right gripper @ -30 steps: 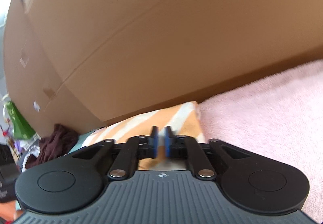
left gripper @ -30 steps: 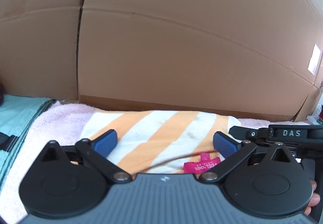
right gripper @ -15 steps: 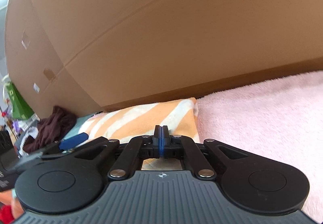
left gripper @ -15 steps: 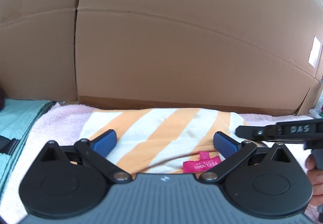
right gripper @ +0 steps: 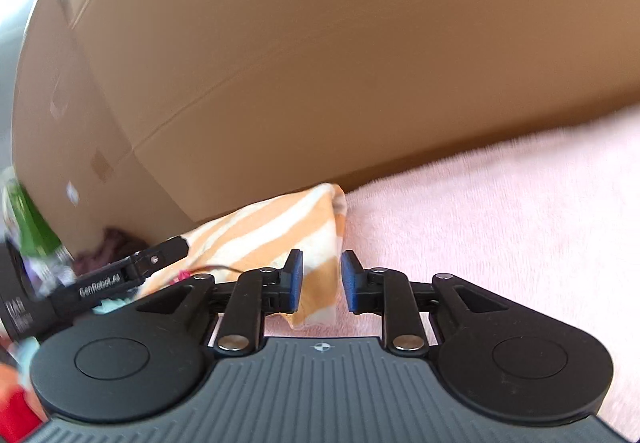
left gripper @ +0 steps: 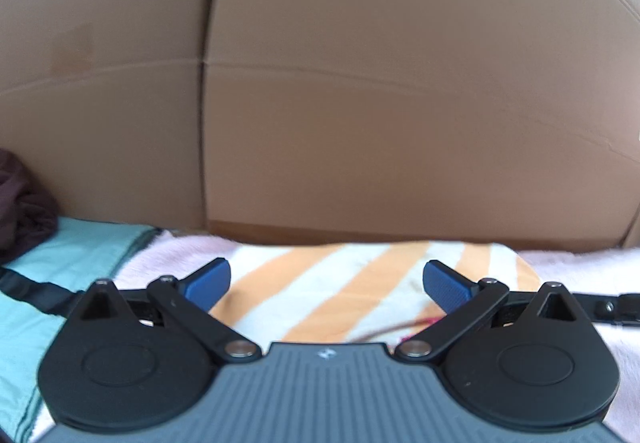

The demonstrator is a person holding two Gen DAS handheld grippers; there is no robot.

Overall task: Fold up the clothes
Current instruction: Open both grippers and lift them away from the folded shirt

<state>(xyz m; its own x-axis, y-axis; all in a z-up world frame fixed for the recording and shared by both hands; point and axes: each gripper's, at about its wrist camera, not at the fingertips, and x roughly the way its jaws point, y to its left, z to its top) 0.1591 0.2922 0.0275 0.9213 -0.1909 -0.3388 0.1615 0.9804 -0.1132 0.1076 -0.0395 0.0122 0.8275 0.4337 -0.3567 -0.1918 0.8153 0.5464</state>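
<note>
An orange-and-white striped garment (left gripper: 344, 283) lies folded on a pink towel (left gripper: 580, 263), close to the cardboard wall. My left gripper (left gripper: 326, 283) is open wide and empty, with the garment lying between and beyond its blue pads. A pink label shows near the right finger. In the right wrist view the garment (right gripper: 280, 227) lies ahead to the left on the pink towel (right gripper: 500, 211). My right gripper (right gripper: 320, 279) is open with a narrow gap, and the garment's near corner lies just below the jaws, not held. The left gripper's finger (right gripper: 160, 255) shows at left.
Large cardboard boxes (left gripper: 360, 103) wall off the back. A teal cloth (left gripper: 60, 259) with a black strap lies at left, with a dark maroon garment (left gripper: 20, 199) behind it. A green item (right gripper: 28, 219) stands at far left in the right wrist view.
My right gripper went from shut to slightly open and let go of the garment's edge. The left gripper stayed open and shifted a little right, hiding most of the pink label.
</note>
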